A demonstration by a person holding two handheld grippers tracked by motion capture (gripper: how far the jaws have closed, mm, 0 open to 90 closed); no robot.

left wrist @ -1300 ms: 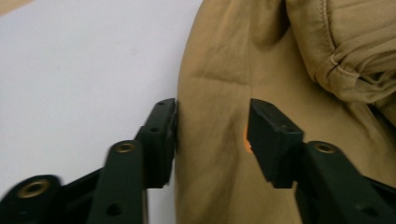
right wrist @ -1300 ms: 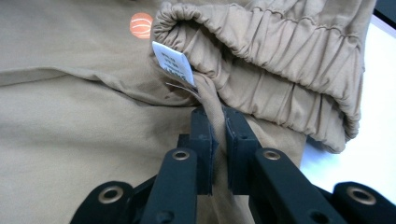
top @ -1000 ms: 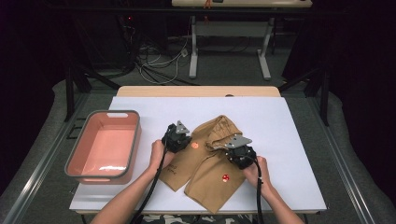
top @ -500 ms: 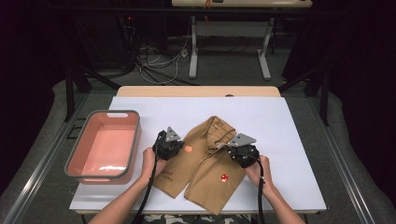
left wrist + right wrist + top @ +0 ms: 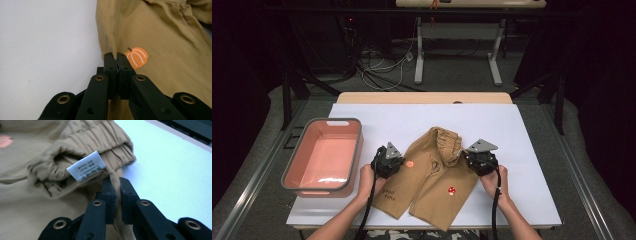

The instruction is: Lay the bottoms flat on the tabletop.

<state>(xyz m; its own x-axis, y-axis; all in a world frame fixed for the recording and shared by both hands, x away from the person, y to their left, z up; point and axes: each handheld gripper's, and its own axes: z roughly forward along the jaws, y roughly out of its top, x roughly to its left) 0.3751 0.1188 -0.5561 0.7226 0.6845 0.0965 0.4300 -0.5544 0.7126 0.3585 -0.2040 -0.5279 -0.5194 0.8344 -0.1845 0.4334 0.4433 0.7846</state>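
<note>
Nearest the person, both hands sit low on the white table point(image 5: 522, 150), each one working a gripper into a pair of small tan shorts point(image 5: 427, 185) spread flat across the middle of the board. The left gripper point(image 5: 116, 58) has its jaws pressed together on a pinched ridge of cloth at the shorts' outer edge, just beside a printed orange pumpkin point(image 5: 136, 55). The right gripper point(image 5: 115, 182) is clamped on a thin fold of the same fabric, right under the white care label point(image 5: 86, 169) by the gathered waistband point(image 5: 100, 135).

This looks like the fold itself in hand: two side grips taken, cloth raised a little at each pinch. The next move, I'd judge, calls for both hands lifting together and carrying the fabric over evenly, so neither pinch slips and the legs stay aligned.

The fabric is soft, matte cotton, creasing easily; the waistband is ruched elastic, thick and bunched, already turned over on itself. A tiny red mushroom point(image 5: 451, 190) marks one leg. The table surface is smooth and plain.

Further left stands a pink tub point(image 5: 294, 172) with a grey rim, rounded corners, well apart from the shorts. Beyond the table edge, cables point(image 5: 382, 65) trail over a dark floor.
</note>
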